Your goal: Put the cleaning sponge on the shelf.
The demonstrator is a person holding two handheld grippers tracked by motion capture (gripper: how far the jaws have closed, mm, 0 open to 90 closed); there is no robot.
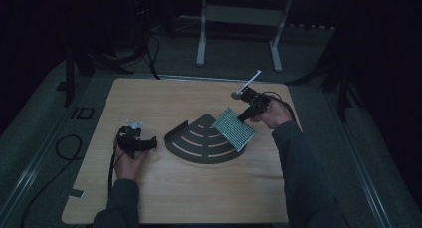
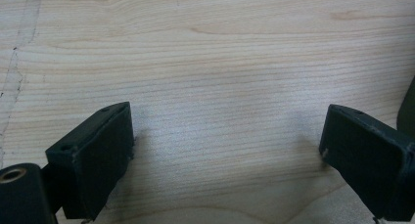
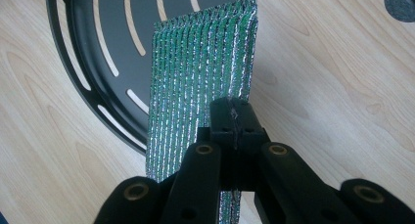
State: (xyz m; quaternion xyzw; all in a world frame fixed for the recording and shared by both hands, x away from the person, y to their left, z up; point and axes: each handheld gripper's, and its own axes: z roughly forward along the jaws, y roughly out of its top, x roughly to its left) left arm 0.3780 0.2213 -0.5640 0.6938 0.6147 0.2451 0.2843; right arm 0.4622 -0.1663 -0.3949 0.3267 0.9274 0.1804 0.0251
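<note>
A green and silver scouring pad point(image 1: 233, 128) point(image 3: 200, 82) hangs tilted over the right side of a black fan-shaped slotted tray point(image 1: 199, 141) point(image 3: 88, 43). My right gripper point(image 1: 246, 114) point(image 3: 234, 117) is shut on the pad's near edge, its jaws pressed together on it. At the table's left my left gripper point(image 1: 152, 144) point(image 2: 225, 150) rests low over bare wood, jaws wide apart with nothing between them. The tray's dark edge point(image 2: 407, 106) peeps in at the right of the left gripper view.
The wooden table point(image 1: 164, 103) lies in dim light. Cables trail off its left side onto the floor point(image 1: 64, 148). A white frame point(image 1: 239, 19) stands behind the table. A dark round mark point(image 3: 401, 1) sits on the wood right of the pad.
</note>
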